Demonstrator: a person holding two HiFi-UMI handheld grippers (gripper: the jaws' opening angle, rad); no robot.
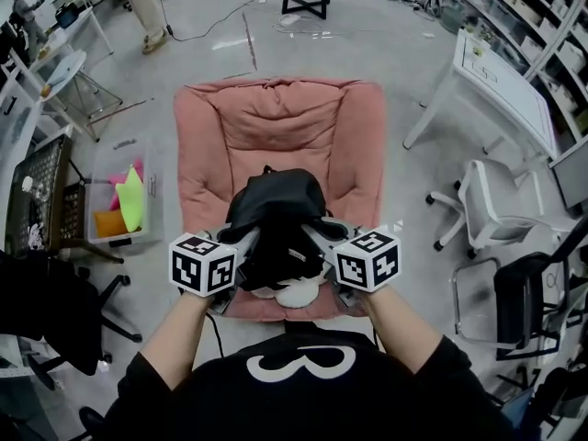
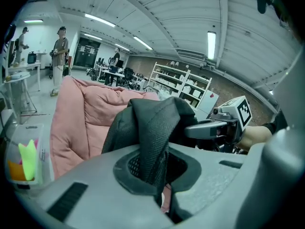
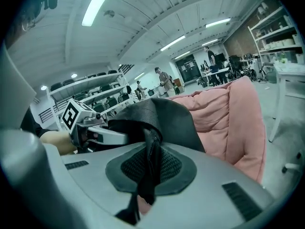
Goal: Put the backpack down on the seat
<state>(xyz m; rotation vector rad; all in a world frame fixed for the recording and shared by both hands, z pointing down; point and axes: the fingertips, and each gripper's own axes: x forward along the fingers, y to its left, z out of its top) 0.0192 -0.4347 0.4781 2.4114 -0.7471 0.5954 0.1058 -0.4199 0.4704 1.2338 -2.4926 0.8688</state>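
Observation:
A black backpack hangs between my two grippers above the front of a pink cushioned seat. My left gripper is shut on a black fabric strap of the backpack. My right gripper is shut on another strap. In the left gripper view the backpack bulges just past the jaws, with the pink seat behind it. The right gripper view shows the backpack against the pink seat. A white part shows under the bag.
A clear bin with coloured items stands left of the seat. A white office chair and a white table are to the right, a black chair nearer. A person stands far back left.

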